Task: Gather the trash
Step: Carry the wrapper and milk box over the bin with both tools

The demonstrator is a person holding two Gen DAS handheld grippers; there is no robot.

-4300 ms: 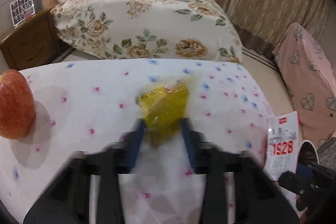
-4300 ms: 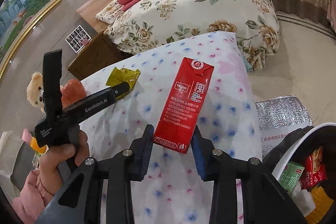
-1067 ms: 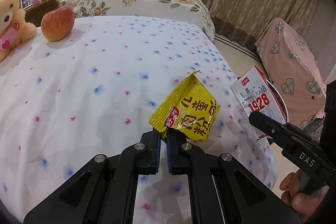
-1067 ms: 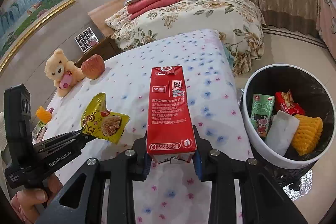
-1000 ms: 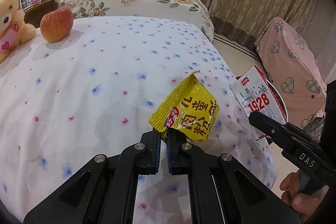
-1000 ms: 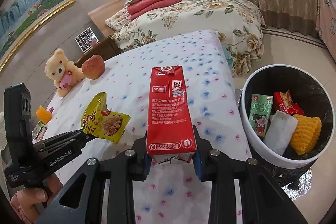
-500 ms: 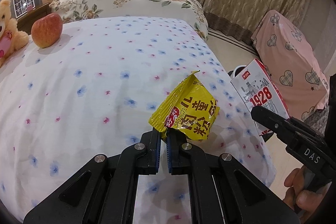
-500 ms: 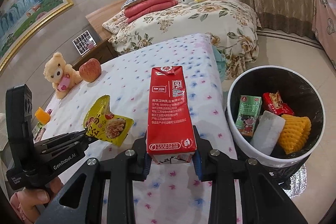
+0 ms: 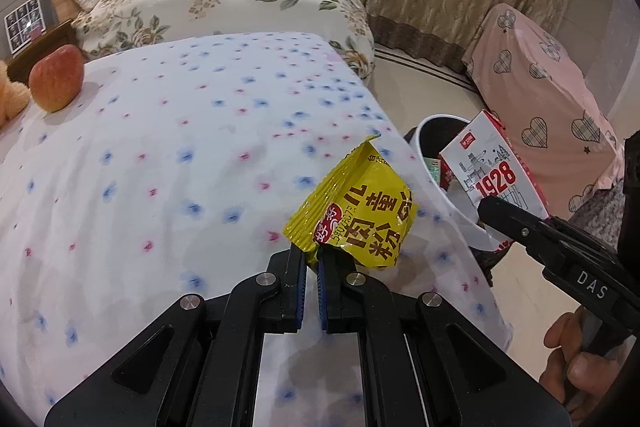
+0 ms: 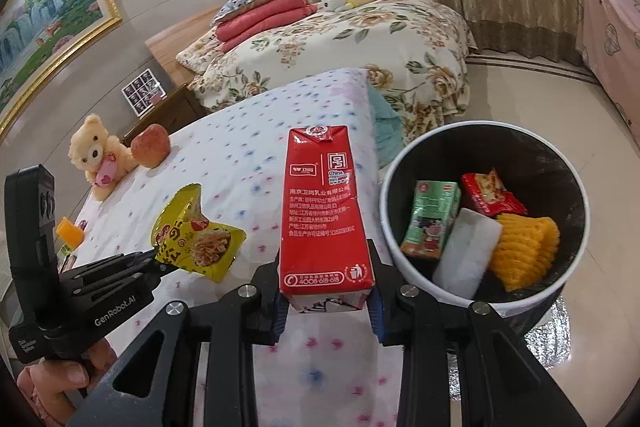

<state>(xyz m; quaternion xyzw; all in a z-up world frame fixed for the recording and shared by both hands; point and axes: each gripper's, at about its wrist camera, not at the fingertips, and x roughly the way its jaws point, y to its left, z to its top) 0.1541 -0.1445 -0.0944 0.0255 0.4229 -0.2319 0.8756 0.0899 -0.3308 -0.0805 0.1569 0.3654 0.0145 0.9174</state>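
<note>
Since the earlier pictures both hands have carried their loads across the bed toward its right edge, so the trash bin (image 10: pixel 560 163) now sits larger and closer in the right wrist view, and the apple (image 9: pixel 56 83) and teddy bear (image 10: pixel 96 155) lie farther back near the bed's far left corner.

The left gripper (image 9: pixel 311 259) has its fingers (image 9: pixel 298 269) pressed together on the bottom corner of a yellow snack wrapper (image 9: pixel 356 211), which stands up from them in the air above the flowered bedsheet (image 9: pixel 180 147), near the bed's right edge. The wrapper's top is torn open and it touches nothing but the fingers.

The right gripper (image 10: pixel 326 301) has its fingers (image 10: pixel 376 311) clamped on the lower end of a red milk carton (image 10: pixel 320 211), one finger on each side. The carton stands upright, clear of the sheet, just beside the bin's white rim on the bed side. In the left wrist view the same carton shows its white face with red numerals in front of the bin.

The bin stands on the floor against the bed's right edge. Inside it lie a green drink carton (image 10: pixel 430 219), a red wrapper (image 10: pixel 490 195), a white block (image 10: pixel 466 255) and a ridged orange piece (image 10: pixel 524 247).

A bare hand (image 9: pixel 576 359) grips the right gripper's handle at the lower right of the left wrist view.
</note>
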